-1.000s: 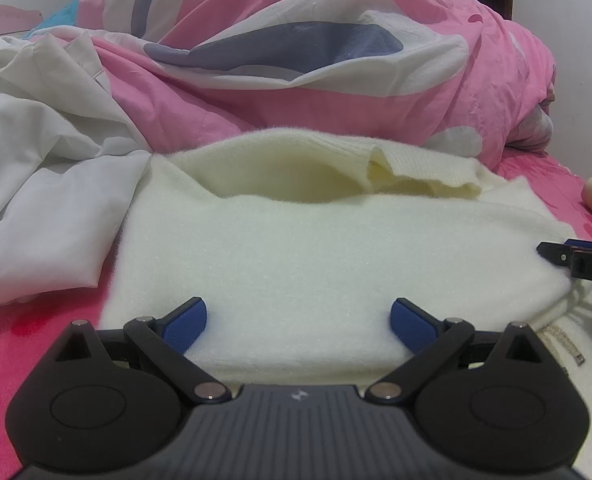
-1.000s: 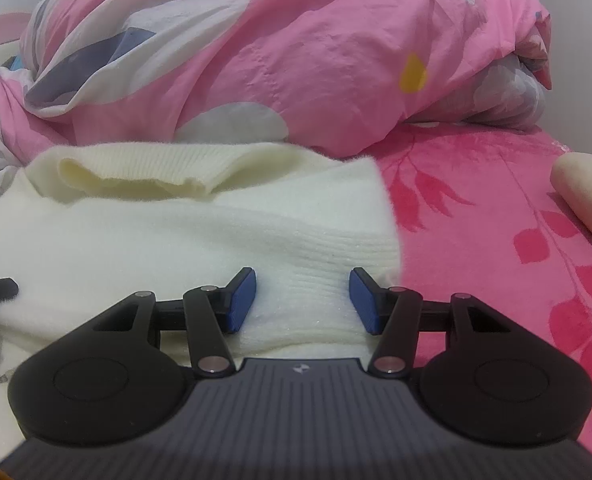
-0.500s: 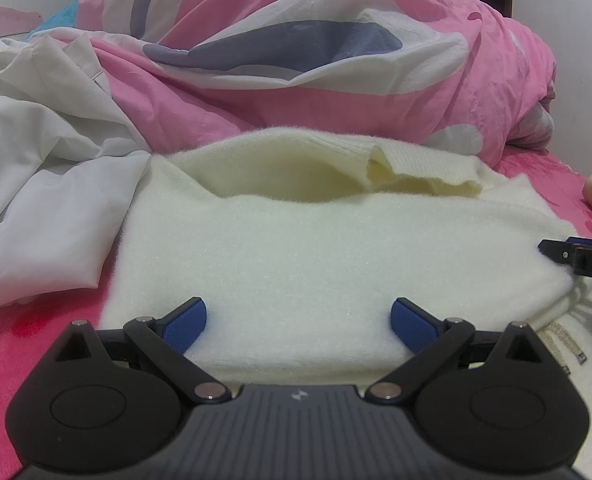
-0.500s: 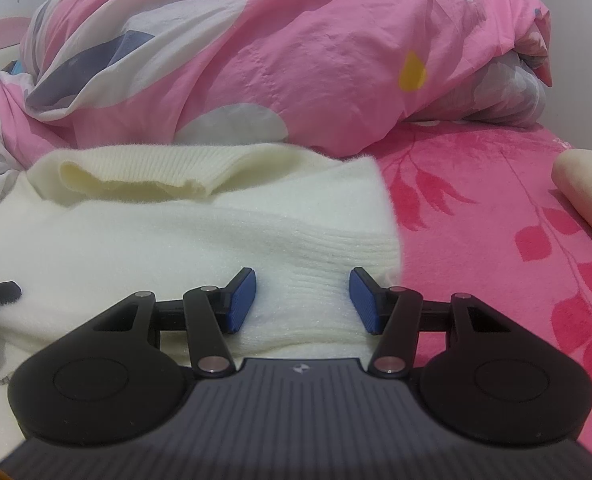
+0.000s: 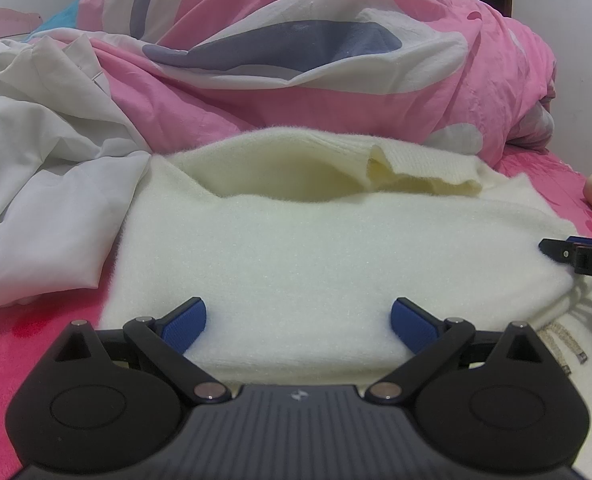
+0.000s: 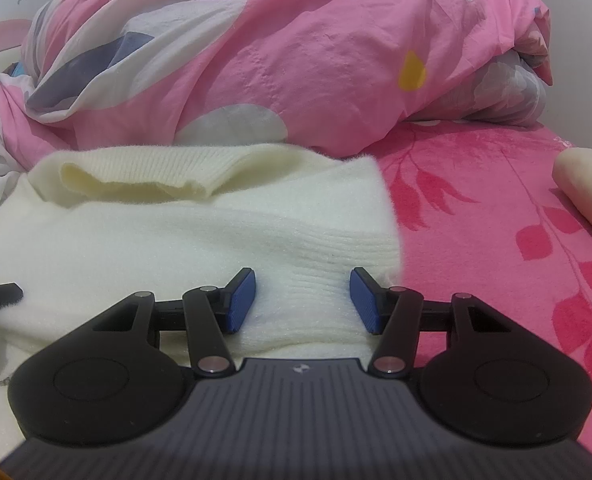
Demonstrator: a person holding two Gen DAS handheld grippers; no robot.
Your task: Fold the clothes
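I see one fluffy cream knitted sweater (image 5: 335, 256), lying flat on the bed with the pink leaf-print sheet (image 6: 495, 208). My two tongs hang low over its near edge. The left tongs (image 5: 297, 320) are wide open and hold nothing. The right tongs (image 6: 303, 300) are about half open over the ribbed hem, not gripping it. Behind lie one bunched pink duvet (image 5: 296, 60) and one crumpled white cloth (image 5: 52, 184).
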